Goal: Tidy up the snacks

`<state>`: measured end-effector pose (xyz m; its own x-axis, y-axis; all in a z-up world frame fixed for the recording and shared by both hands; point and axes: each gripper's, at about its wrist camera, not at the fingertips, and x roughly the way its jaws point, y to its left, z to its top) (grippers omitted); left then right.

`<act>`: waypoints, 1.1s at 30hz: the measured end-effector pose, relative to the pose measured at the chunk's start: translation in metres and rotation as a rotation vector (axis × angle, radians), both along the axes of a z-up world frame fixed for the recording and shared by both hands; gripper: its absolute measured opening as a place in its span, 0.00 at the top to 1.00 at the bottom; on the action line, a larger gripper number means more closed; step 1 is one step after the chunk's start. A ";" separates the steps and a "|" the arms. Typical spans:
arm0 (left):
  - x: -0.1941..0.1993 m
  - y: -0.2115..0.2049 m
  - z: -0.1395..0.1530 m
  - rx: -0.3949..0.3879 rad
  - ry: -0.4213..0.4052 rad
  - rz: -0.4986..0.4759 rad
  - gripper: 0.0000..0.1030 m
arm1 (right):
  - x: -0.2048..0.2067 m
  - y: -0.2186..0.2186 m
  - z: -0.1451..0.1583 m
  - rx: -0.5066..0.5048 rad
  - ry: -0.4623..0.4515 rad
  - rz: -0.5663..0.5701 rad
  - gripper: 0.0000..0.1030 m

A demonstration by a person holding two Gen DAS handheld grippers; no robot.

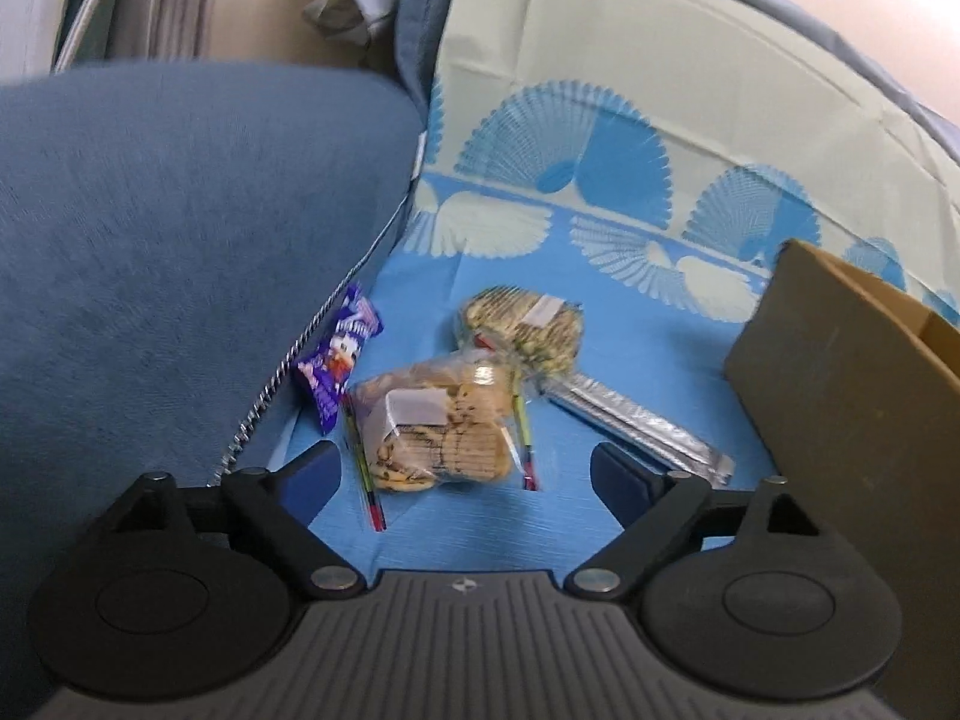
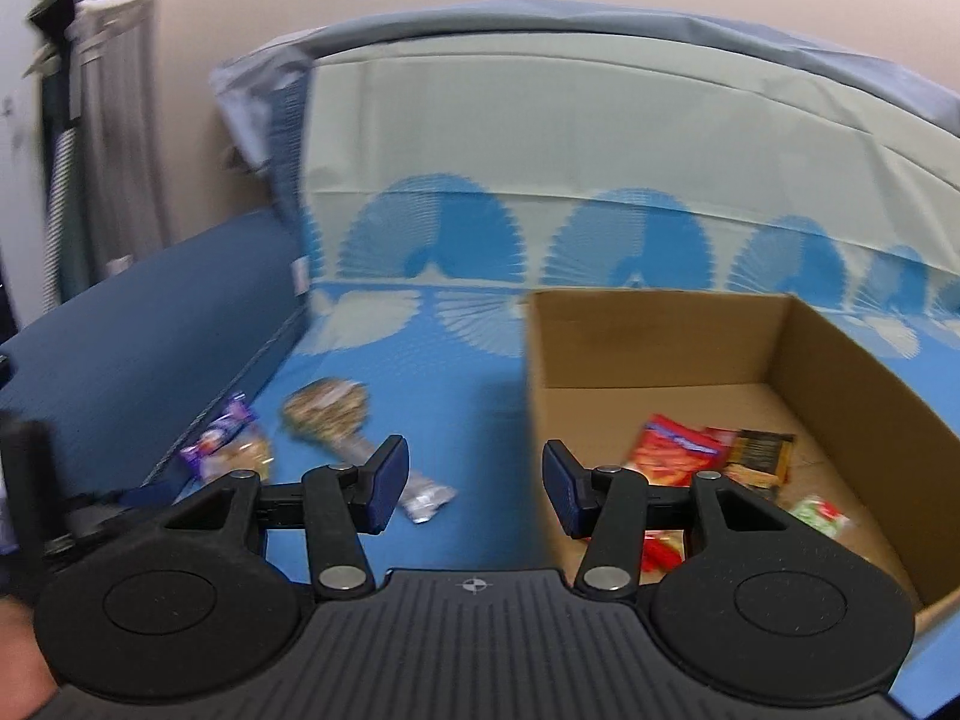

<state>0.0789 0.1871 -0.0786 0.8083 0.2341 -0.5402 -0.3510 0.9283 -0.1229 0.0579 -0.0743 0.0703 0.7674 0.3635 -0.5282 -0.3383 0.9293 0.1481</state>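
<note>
On the blue mat lie a clear bag of cookies (image 1: 435,429), a clear bag of seed snacks (image 1: 522,324), a purple candy packet (image 1: 339,363) and a silver bar wrapper (image 1: 642,429). My left gripper (image 1: 465,477) is open and empty, just short of the cookie bag. My right gripper (image 2: 474,492) is open and empty, over the left wall of the cardboard box (image 2: 660,336). The box holds a red packet (image 2: 675,453), a dark packet (image 2: 759,456) and a green packet (image 2: 819,513). The loose snacks show blurred at the left in the right wrist view (image 2: 327,414).
A dark blue cushion (image 1: 180,228) rises at the left, with a silver zip along its edge next to the purple packet. The box's brown wall (image 1: 840,384) stands at the right of the left wrist view. A pale folded sheet (image 2: 600,138) lies behind.
</note>
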 end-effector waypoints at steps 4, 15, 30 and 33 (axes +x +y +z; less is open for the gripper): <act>0.010 0.004 -0.008 -0.028 -0.001 0.021 0.05 | 0.001 0.013 0.005 0.003 0.022 0.086 0.49; 0.019 0.006 -0.015 -0.023 0.009 0.056 0.05 | 0.119 0.101 -0.012 -0.064 0.263 0.100 0.29; 0.011 0.019 -0.014 -0.096 -0.027 0.082 0.32 | 0.180 0.145 -0.112 -0.237 0.491 0.192 0.43; 0.008 0.019 -0.011 -0.095 -0.035 0.075 0.39 | 0.168 0.148 -0.106 -0.245 0.473 0.261 0.65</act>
